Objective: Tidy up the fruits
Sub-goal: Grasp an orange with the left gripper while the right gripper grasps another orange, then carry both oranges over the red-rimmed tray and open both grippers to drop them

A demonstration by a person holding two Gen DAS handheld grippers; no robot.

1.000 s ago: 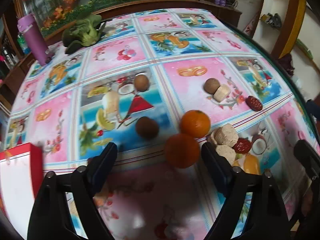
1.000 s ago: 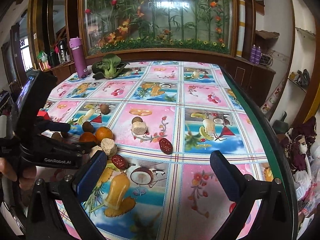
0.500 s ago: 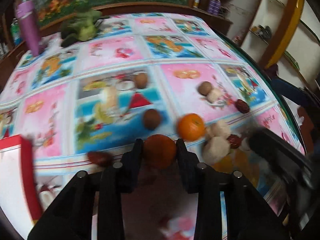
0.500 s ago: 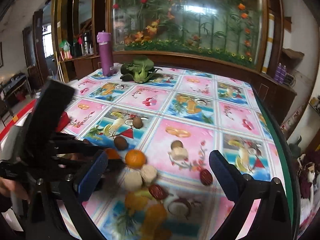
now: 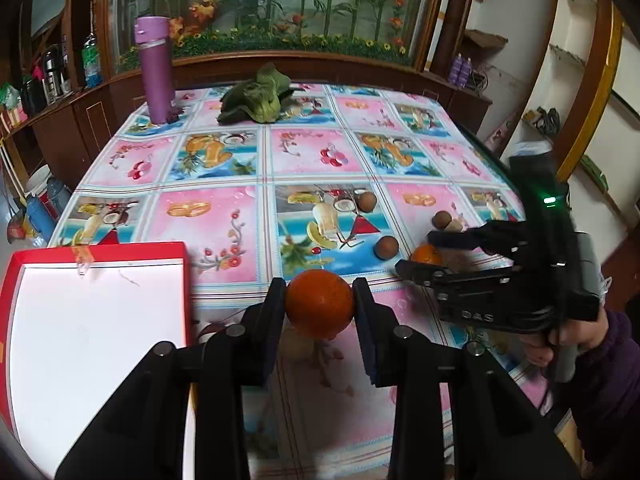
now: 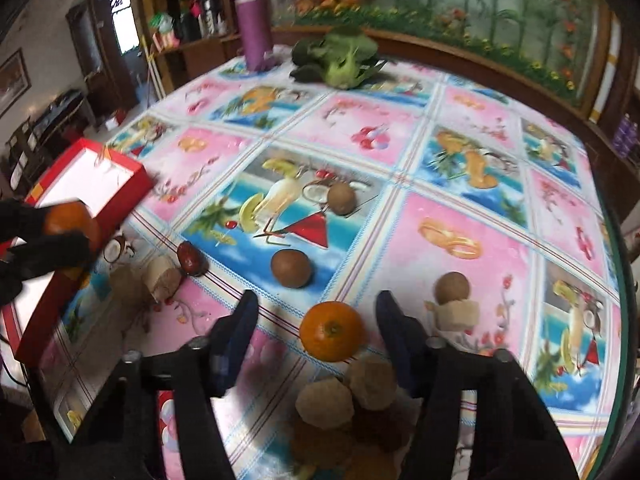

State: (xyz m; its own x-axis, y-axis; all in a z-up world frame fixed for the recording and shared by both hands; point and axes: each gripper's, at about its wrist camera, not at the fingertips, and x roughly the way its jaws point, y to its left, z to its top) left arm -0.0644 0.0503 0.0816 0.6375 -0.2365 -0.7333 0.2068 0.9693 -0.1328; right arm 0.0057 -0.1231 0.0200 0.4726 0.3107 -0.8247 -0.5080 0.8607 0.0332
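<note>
Red box [image 5: 96,320], white inside, sits at the left edge of the tabletop [image 5: 224,224]; nothing in the part of it that shows.

Left tool [image 5: 319,304] is clenched on an orange [image 5: 319,303] — fingers pressed to both sides, fruit lifted clear of the cloth, just right of the box's near corner. In the right wrist view the same orange [image 6: 72,226] shows at far left over the box rim.

Mid tabletop: two brown round fruits, one [image 6: 290,268] near the tools, one [image 6: 341,198] further back on the blue printed panel. A red date [image 6: 191,258] lies left of the nearer one, touching a beige chunk [image 6: 162,278].

Right tool [image 6: 316,322] is spread wide, grasping nothing — a second orange [image 6: 332,330] rests on the cloth between its fingers, with a gap on each side. Just below it is a pile of beige lumps [image 6: 348,388]; what lies under them is too blurred to tell, possibly more dates. Right of that, a third brown fruit [image 6: 452,288] touches a beige block [image 6: 456,314].

Far end: purple bottle [image 5: 155,70] upright, leafy greens [image 5: 256,98] beside it.
</note>
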